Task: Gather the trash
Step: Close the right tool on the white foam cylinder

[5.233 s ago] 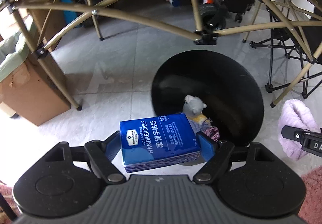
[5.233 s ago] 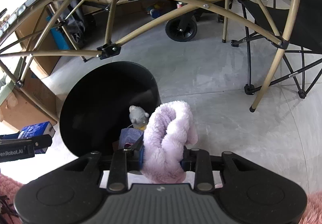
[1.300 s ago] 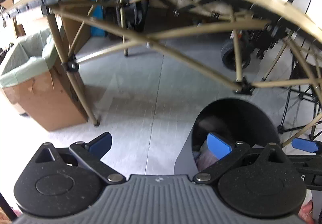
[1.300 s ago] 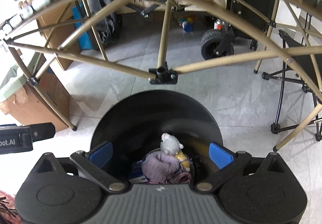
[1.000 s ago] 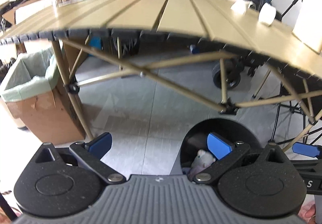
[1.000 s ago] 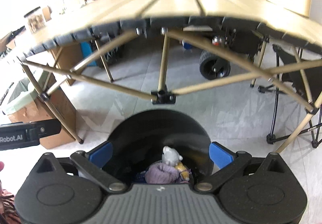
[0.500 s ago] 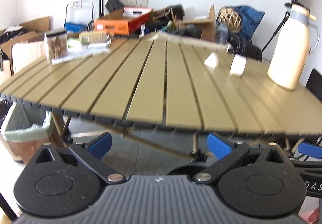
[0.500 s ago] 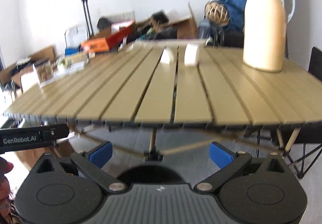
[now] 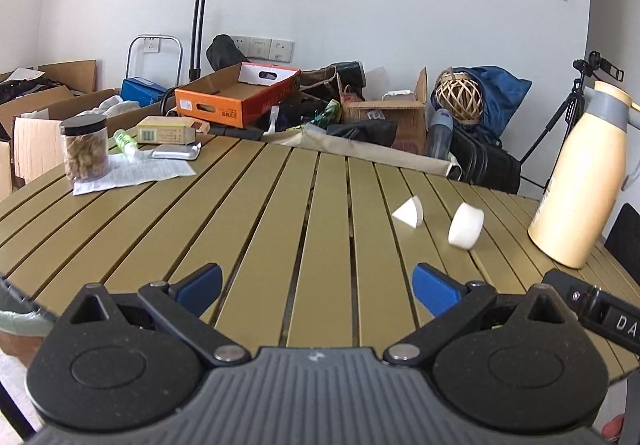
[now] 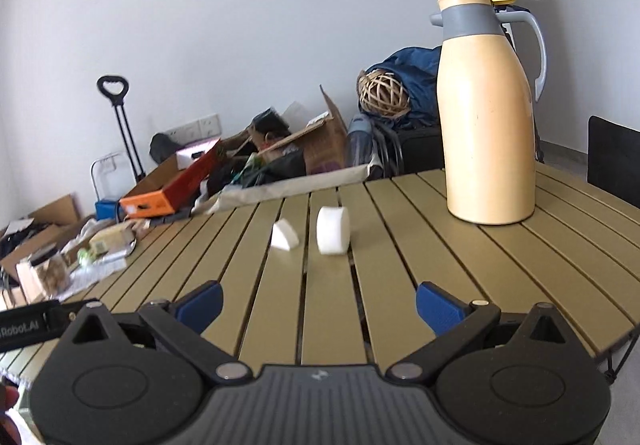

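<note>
Now both grippers hover side by side over the near edge of a slatted olive table [image 9: 256,213]. The left gripper [image 9: 318,287] has its blue pads [image 9: 200,283] spread wide with nothing between them, and the right gripper [image 10: 318,305] is spread just as wide and equally empty.

Two white foam pieces lie on the tabletop ahead, close to each other but apart. One is a wedge [image 9: 409,211] [image 10: 284,234], the other a round puck [image 9: 465,225] [image 10: 333,229] standing on its edge just to the right of the wedge. Both sit beyond the fingertips of either gripper, untouched.

A tall cream thermos jug [image 10: 486,113] [image 9: 580,181] with a grey collar stands upright on the right part of the table, well apart from the foam. At the far left corner a jar with a black lid [image 9: 85,147] rests on a sheet of paper [image 9: 132,171], near a flat yellow box [image 9: 166,129]. Behind the table, cardboard boxes and an orange box [image 9: 236,97] crowd the floor against the wall.
</note>
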Action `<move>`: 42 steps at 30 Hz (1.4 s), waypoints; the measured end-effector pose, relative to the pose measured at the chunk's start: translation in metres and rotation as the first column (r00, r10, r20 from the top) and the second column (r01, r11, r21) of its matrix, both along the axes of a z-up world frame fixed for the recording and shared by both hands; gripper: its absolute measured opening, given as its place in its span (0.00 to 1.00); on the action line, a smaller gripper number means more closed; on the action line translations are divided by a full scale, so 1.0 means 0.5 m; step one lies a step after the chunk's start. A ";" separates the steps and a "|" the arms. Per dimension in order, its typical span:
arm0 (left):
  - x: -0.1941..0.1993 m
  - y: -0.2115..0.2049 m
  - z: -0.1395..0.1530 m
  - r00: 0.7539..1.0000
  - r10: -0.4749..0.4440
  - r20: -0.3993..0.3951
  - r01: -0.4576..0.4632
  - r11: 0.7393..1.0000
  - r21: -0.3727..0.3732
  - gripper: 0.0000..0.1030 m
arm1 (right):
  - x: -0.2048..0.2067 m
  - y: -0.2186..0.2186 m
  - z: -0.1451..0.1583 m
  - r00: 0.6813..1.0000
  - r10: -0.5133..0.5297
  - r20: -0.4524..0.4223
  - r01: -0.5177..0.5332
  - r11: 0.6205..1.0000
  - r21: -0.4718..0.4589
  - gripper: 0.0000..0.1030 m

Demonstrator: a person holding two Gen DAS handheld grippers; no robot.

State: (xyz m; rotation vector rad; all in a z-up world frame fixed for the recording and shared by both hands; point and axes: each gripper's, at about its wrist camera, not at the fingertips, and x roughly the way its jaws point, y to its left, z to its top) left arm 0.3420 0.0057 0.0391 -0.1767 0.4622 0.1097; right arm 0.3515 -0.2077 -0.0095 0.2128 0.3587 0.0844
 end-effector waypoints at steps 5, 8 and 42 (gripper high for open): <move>0.083 -0.009 0.008 1.000 -0.010 0.003 0.010 1.000 0.029 1.00 | 0.101 -0.014 0.023 1.000 -0.003 0.020 0.003 1.000 0.006 1.00; 0.138 -0.011 0.012 1.000 -0.021 -0.011 0.021 0.999 0.044 1.00 | 0.161 -0.016 0.032 1.000 -0.011 0.019 0.011 1.000 0.002 1.00; 0.466 -0.054 -0.041 0.969 -0.145 -0.200 0.164 0.983 0.079 1.00 | 0.525 -0.003 -0.075 0.928 0.107 -0.356 -0.099 0.994 0.041 0.29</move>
